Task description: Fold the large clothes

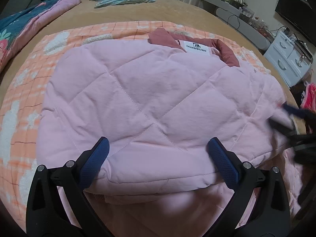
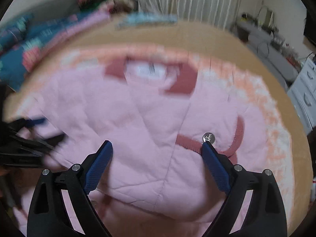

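The quilted pink jacket, soft with diamond stitching and a dusty-red collar, fills mid-frame on the peach checked blanket. My left gripper and right gripper gape wide, seemingly holding nothing.

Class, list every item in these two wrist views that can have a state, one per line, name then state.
pink quilted jacket: lining side up, partly folded, lying on the blanket.
dark pink collar: at the far end, lying flat.
brand label: facing up, readable.
metal snap button: unfastened, exposed.
left gripper: open, over the jacket's near edge.
right gripper: open, above the jacket.
orange checked blanket: spread under the jacket.
white drawers: closed.
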The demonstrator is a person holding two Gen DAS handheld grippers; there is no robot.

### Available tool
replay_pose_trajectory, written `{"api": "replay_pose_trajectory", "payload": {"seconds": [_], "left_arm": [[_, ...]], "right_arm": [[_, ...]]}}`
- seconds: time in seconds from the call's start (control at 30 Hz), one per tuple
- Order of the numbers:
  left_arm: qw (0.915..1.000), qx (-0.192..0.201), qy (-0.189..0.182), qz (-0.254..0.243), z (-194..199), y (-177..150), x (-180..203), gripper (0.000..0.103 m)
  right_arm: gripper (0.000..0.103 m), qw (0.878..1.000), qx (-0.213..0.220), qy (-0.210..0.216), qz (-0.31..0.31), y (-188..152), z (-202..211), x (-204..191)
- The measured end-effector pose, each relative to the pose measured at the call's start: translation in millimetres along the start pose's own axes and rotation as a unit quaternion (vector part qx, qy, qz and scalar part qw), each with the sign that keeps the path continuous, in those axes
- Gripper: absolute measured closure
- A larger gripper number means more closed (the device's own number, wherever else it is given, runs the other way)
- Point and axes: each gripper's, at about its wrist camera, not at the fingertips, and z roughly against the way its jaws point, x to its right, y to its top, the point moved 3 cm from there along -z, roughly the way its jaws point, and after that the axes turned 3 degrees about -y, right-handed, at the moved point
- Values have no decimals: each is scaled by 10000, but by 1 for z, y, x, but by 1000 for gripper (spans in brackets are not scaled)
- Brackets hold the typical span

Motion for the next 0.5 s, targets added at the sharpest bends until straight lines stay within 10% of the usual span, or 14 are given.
{"api": "replay_pose_trajectory", "payload": {"seconds": [0.5], "left_arm": [[9996, 164, 197, -75, 27, -12, 8, 9]], "right_arm": [[4, 9985, 213, -72, -495, -31, -5, -3]]}}
